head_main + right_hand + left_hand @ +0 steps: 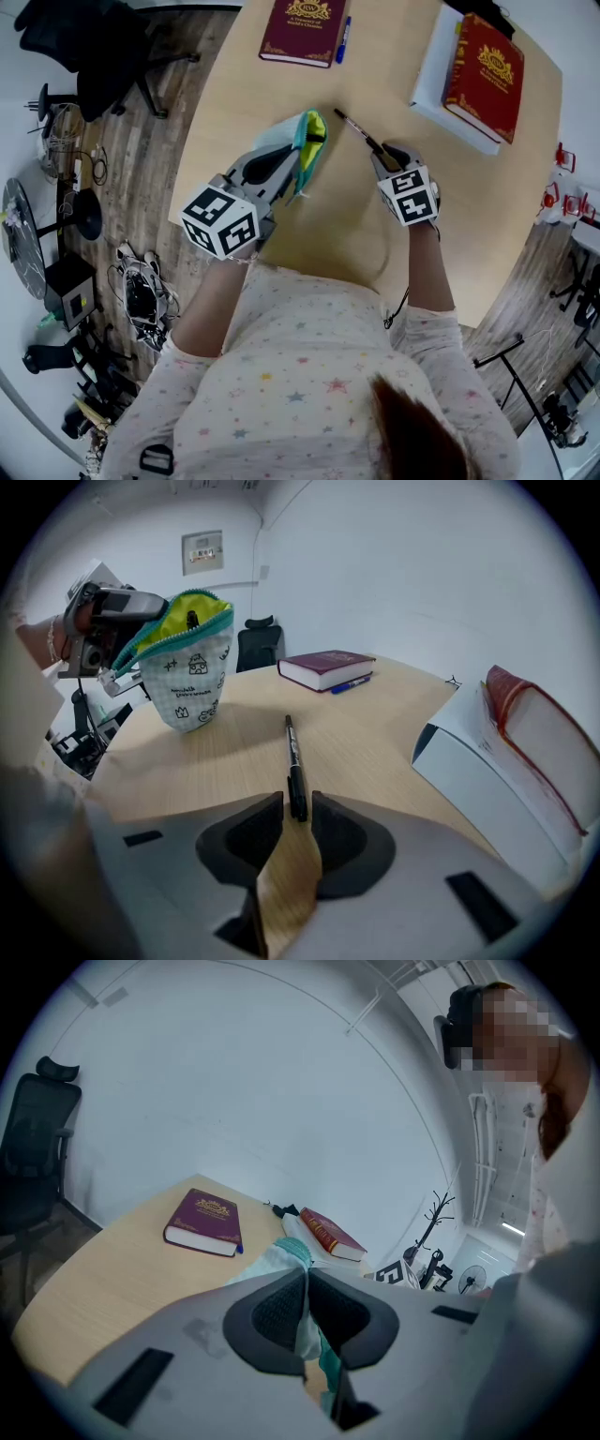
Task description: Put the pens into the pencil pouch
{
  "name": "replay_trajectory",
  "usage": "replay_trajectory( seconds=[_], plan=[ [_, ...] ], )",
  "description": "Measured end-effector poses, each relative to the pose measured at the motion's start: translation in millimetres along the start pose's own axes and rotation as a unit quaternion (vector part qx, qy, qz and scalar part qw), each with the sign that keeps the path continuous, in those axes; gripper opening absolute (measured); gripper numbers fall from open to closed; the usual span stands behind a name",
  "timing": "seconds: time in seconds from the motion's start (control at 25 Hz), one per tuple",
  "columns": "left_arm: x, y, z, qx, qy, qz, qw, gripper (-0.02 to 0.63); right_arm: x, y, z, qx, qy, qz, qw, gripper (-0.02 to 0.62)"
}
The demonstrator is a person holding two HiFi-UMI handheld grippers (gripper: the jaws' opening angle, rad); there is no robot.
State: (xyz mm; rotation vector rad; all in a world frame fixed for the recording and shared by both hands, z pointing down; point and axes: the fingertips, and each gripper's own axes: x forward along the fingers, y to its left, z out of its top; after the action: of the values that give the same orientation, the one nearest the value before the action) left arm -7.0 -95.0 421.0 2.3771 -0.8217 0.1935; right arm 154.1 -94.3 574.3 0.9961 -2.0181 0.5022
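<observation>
The pale wooden table (375,234) bears a white box (433,80) at about 2 o'clock from its middle, with a red book (483,75) lying on top of it. A maroon book (305,28) lies at 12 o'clock, a blue pen (343,39) just beside its right edge.

The pencil pouch (307,141) sits near the table's middle. The left gripper (292,169) has its jaws pressed together on the pouch's fabric rim and holds it upright. The right gripper view alone shows its look: white cloth with small black doodles, a teal zip, a yellow-green lining and a gaping mouth. Whether anything lies inside cannot be made out.

A black pen (358,131) lies flat on the wood at 3 o'clock from the pouch, well apart from it. The right gripper (382,161) has its jaws narrowly spread on either side of the pen's near end, and a sliver of table shows on each side.
</observation>
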Motion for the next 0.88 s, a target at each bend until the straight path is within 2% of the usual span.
replay_trajectory(
  seconds=[0.4,0.88],
  plan=[
    [-2,0,-1,0.000,-0.002,0.003,1.0000,0.020,3,3,-5,0.005,0.006,0.004,1.000,0.057],
    [-8,-1,-3,-0.001,-0.007,0.002,1.0000,0.020,-35,2,18,0.011,-0.035,0.006,0.999,0.055]
  ],
)
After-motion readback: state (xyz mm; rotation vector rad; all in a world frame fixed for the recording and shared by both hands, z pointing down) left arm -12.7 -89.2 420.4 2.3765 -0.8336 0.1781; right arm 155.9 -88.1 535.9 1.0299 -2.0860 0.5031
